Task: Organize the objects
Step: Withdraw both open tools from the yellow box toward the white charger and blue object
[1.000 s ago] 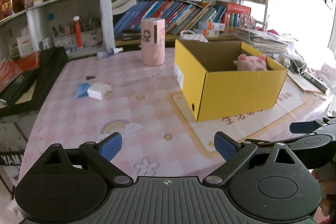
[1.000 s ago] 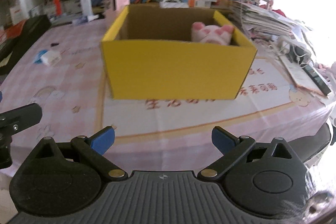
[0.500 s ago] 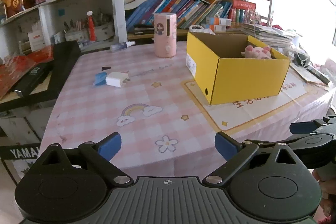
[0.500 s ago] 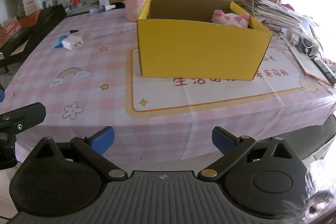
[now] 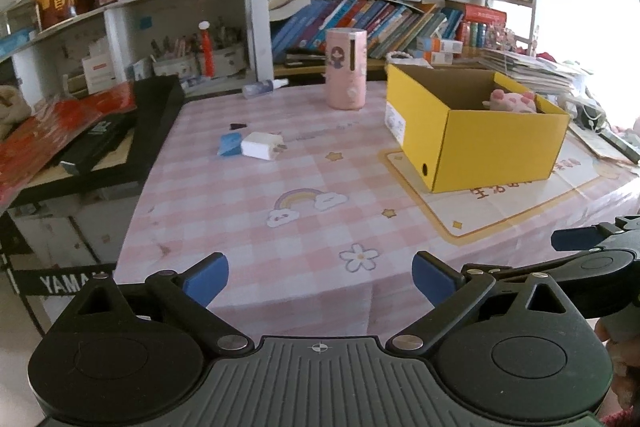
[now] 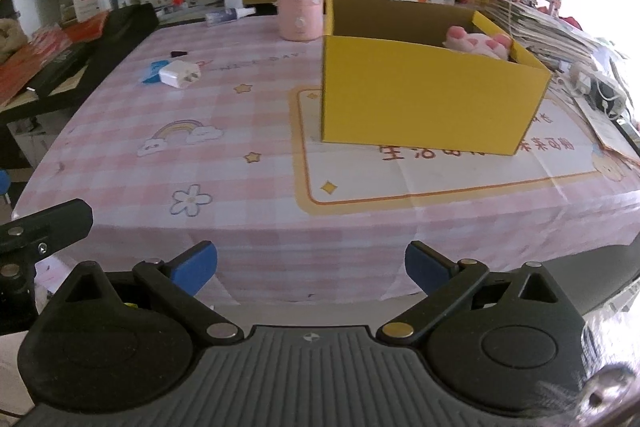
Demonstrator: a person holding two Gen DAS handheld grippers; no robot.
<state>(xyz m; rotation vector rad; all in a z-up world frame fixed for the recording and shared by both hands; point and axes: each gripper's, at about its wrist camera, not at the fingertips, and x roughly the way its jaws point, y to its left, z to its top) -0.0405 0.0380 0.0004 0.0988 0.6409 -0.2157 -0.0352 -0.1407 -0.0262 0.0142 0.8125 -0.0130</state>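
Both my left gripper point(image 5: 320, 281) and right gripper point(image 6: 311, 269) hung spread apart, empty, short of the table point(image 6: 248, 123); a plush toy point(image 6: 478, 43) sat in the yellow box point(image 6: 424, 103).

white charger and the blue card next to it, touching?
Cannot tell. In the left wrist view the white charger abuts or overlaps the blue card, with no gap visible; whether they actually meet is unclear.
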